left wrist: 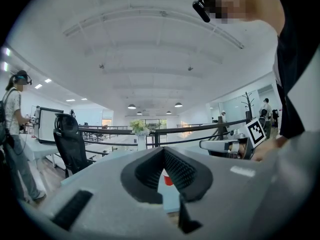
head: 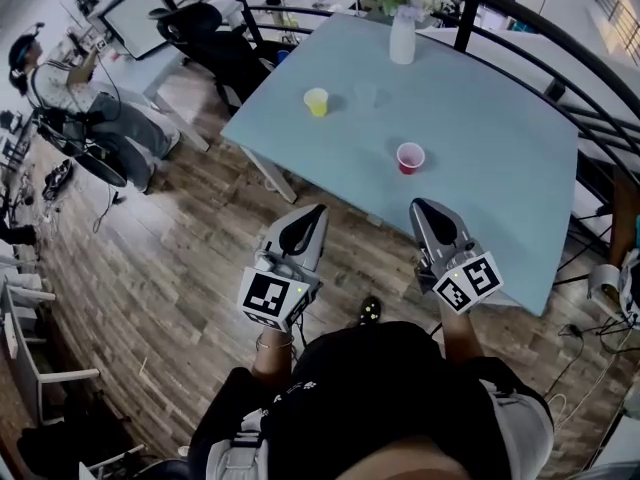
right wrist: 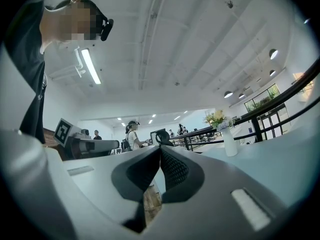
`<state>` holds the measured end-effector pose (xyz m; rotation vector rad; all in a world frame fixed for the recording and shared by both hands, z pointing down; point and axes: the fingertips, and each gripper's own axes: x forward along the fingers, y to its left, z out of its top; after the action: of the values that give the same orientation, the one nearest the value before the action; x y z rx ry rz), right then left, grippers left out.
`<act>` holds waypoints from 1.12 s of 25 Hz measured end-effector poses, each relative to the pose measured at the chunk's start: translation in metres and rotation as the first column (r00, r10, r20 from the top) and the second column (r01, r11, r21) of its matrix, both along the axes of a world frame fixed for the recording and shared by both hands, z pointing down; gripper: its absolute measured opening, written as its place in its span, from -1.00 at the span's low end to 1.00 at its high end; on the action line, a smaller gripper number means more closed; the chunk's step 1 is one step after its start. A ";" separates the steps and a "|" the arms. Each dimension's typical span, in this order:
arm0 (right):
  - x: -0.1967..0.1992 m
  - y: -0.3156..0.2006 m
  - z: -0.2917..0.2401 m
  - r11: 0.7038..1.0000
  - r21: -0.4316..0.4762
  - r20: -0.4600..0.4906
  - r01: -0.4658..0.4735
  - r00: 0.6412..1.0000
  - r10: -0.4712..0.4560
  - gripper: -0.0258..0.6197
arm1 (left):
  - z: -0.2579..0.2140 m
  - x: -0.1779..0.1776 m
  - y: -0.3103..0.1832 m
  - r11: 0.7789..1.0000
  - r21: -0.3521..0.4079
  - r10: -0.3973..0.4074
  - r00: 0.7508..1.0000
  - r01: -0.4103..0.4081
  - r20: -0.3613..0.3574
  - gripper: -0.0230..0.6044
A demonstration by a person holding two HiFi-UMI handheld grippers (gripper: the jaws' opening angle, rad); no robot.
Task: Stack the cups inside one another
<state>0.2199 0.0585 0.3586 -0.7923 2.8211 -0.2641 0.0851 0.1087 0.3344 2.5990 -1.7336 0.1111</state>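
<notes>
Three cups stand apart on the light blue table (head: pixel 500 198): a yellow cup (head: pixel 316 101) at the far left, a faint clear cup (head: pixel 366 94) just right of it, and a red cup (head: pixel 410 157) nearer me. Both grippers hover over the wooden floor, short of the table's near edge. My left gripper (head: pixel 318 211) is shut and holds nothing; the red cup (left wrist: pixel 168 178) shows in the gap beneath its closed tips (left wrist: pixel 163 150). My right gripper (head: pixel 420 205) is also shut and empty (right wrist: pixel 160 148), below the red cup in the head view.
A white vase of flowers (head: pixel 402 28) stands at the table's far edge. A black railing (head: pixel 520 28) curves behind the table. A black office chair (head: pixel 205 28) and a seated person (head: pixel 70 98) are off to the left, on the wooden floor (head: pixel 170 238).
</notes>
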 end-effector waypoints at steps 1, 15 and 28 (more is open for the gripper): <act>0.000 -0.003 -0.001 1.000 0.001 0.003 0.002 1.000 -0.002 -0.93 | -0.002 -0.001 -0.002 1.000 0.002 -0.004 1.000 0.004 0.005 -0.97; -0.024 -0.026 0.014 0.999 -0.006 -0.010 0.033 0.999 -0.033 -0.93 | 0.011 -0.030 -0.009 0.996 -0.034 -0.078 0.997 0.078 -0.009 -0.97; 0.001 -0.071 0.017 0.988 -0.002 -0.024 -0.157 0.987 0.157 -0.92 | 0.005 -0.018 -0.085 0.995 0.007 0.096 0.995 -0.096 0.002 -0.97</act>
<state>0.2213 -0.0127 0.3755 -1.0190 2.7605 -0.2366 0.0671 0.0240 0.3390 2.6885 -1.6122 0.1087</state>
